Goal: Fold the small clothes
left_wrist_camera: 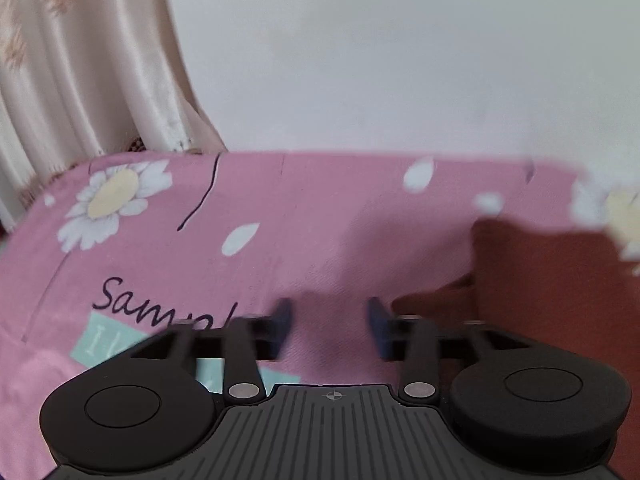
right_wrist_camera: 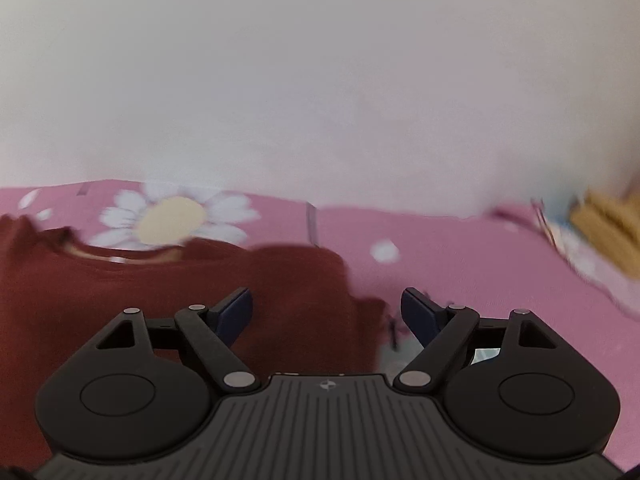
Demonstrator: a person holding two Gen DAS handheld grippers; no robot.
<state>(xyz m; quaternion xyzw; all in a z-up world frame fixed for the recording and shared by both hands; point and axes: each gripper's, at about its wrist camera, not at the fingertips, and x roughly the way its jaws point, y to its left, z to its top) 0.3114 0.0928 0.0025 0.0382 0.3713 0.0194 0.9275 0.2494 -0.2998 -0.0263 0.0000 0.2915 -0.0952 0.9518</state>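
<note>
A dark red top is laid flat on the pink flowered sheet, with the left gripper held wide open and empty over the sheet beside it, and the right gripper held open and empty over its edge.

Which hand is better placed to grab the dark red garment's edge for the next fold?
Right, probably. Its open tongs hang over the dark red knit garment, whose right edge lies between the fingers. The left tongs, also open, face bare pink floral bedsheet, with the garment off to their right.
</note>
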